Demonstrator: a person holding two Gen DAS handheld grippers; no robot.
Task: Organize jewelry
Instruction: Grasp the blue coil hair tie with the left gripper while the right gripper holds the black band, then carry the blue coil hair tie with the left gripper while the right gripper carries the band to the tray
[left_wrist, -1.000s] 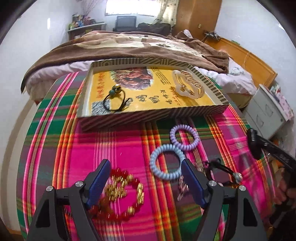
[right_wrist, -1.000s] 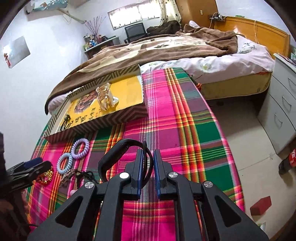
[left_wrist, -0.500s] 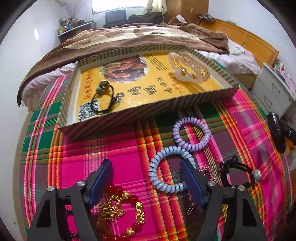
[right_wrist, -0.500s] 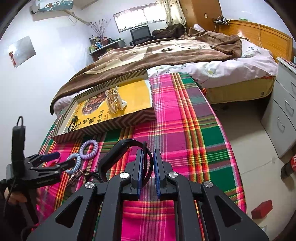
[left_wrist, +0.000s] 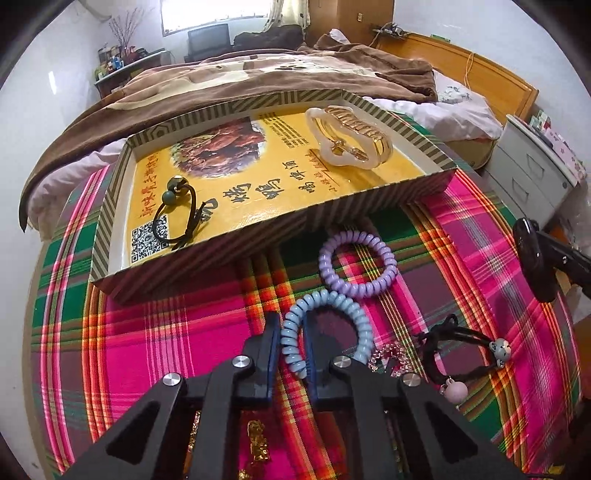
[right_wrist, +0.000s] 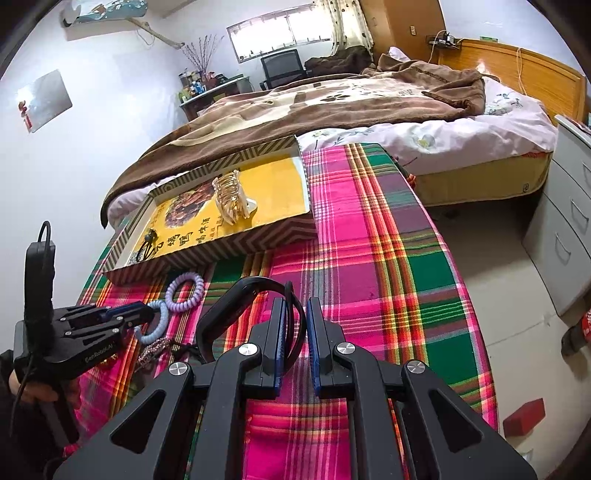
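My left gripper is shut on the left side of a light blue spiral hair tie, which lies on the plaid cloth; it also shows in the right wrist view. My right gripper is shut on a black headband and holds it above the cloth. A striped shallow box with a yellow floor holds a black beaded hair tie and a white-and-gold claw clip. A purple spiral hair tie lies in front of the box.
A black hair tie with a small charm and pink bead, a pink rhinestone piece and gold beads lie on the plaid tablecloth. A bed with a brown blanket stands behind the table, grey drawers to the right.
My left gripper moved forward off the red and gold beads and closed on the light blue spiral tie. The right gripper has kept hold of the black headband and barely moved.
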